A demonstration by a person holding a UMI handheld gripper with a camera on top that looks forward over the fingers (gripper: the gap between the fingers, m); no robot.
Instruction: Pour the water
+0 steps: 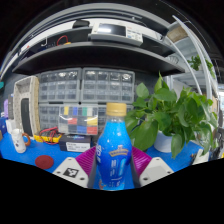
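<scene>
One blue bottle (114, 152) with a pale yellow-orange cap sits upright between the two fingers of the gripper (113, 165). Purple pads flank its lower body: left pad (86, 160), right pad (141, 160). Both pads sit right against the bottle's sides with no visible gap, so the claw reads as clamped on the bottle. Bottle label shows a small figure and some print, too small to read.

Blue table surface (30, 172) runs under everything. Leafy green plant (172, 112) in a white pot stands just to the right of the bottle, leaves reaching close to the cap. Behind the bottle, grey drawer cabinets (82, 86) with many small compartments, stacked against the back. Shelving (110, 35) above them holds assorted boxes, contents unclear.

Left of the fingers: a small dark red disc-like object (45, 161) lying on the table, a white object (19, 142) beyond it near the table's edge, and an upright pale-framed panel (28, 106) behind those. Multicoloured small items (78, 124) sit at the foot of the cabinets, just left of the bottle.
</scene>
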